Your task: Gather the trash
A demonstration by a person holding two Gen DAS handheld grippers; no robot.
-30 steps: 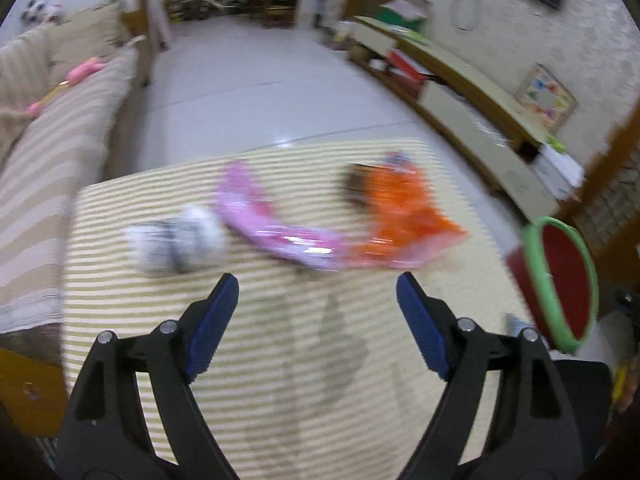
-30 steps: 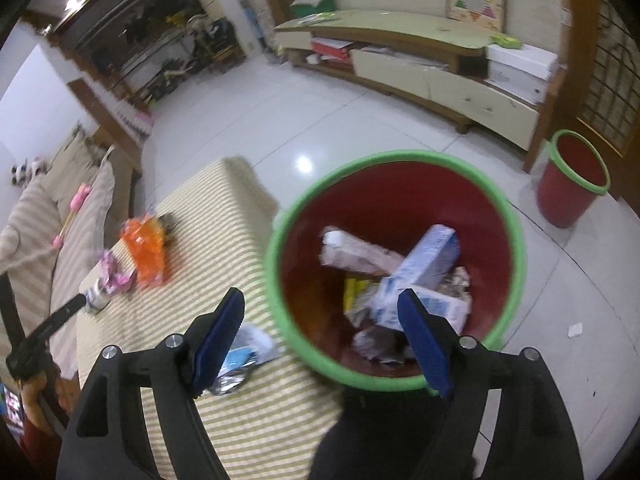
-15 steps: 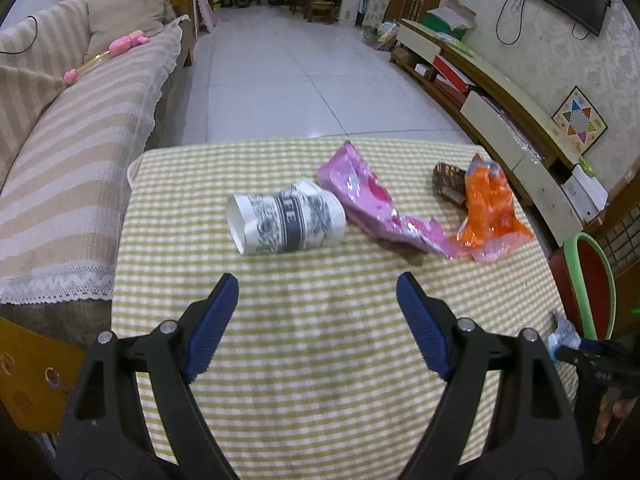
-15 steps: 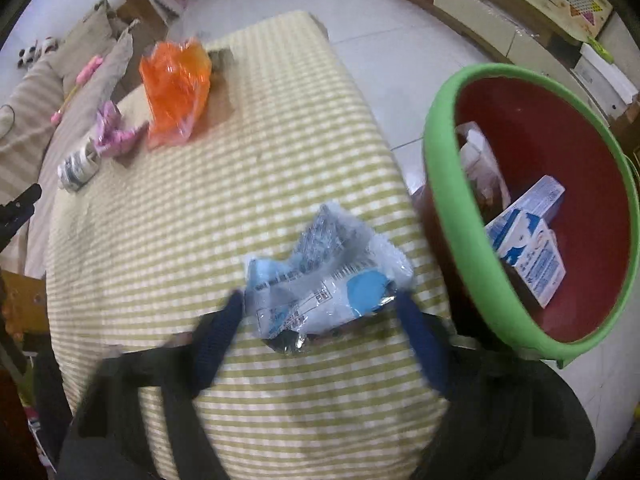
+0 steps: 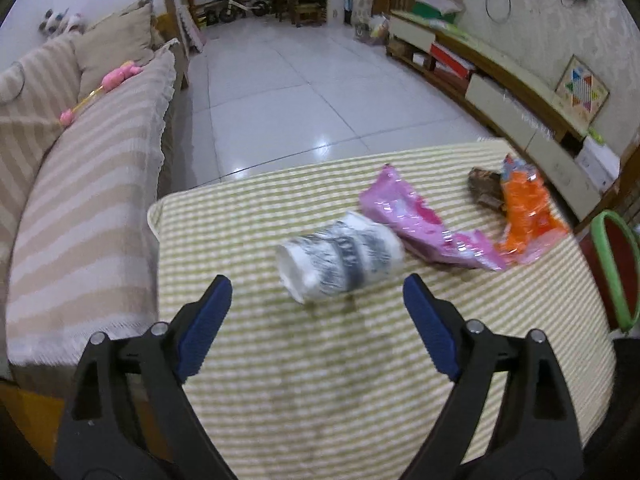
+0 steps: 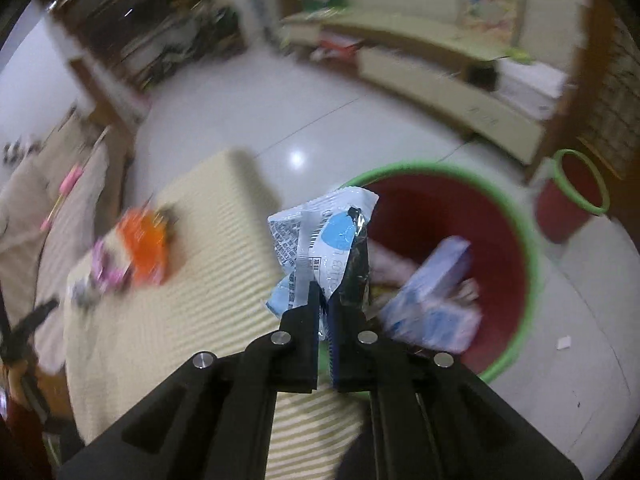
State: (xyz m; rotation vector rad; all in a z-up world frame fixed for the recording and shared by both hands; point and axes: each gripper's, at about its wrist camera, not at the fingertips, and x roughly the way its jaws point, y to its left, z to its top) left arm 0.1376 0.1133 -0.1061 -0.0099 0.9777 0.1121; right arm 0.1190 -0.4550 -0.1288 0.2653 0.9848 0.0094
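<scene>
My right gripper (image 6: pixel 325 300) is shut on a blue and white wrapper (image 6: pixel 320 240), lifted off the checked table (image 6: pixel 192 312) beside the green-rimmed red bin (image 6: pixel 532 272), which holds cartons and paper. In the left wrist view a crushed white and black paper cup (image 5: pixel 340 258) lies on its side on the table (image 5: pixel 320 380). Right of the cup lie a pink wrapper (image 5: pixel 420 220), an orange wrapper (image 5: pixel 524 208) and a brown wrapper (image 5: pixel 486 190). My left gripper (image 5: pixel 318 300) hovers just short of the cup with nothing between its fingers, its jaws opening.
A striped sofa (image 5: pixel 80 184) runs along the table's left side. The bin's rim (image 5: pixel 612 264) stands at the table's right edge. A second red bin (image 6: pixel 568 196) is on the tiled floor by a low TV cabinet (image 5: pixel 512 92).
The right gripper closed on the blue and white wrapper and lifted it off the table toward the bin. The left gripper swung left and nearer the paper cup.
</scene>
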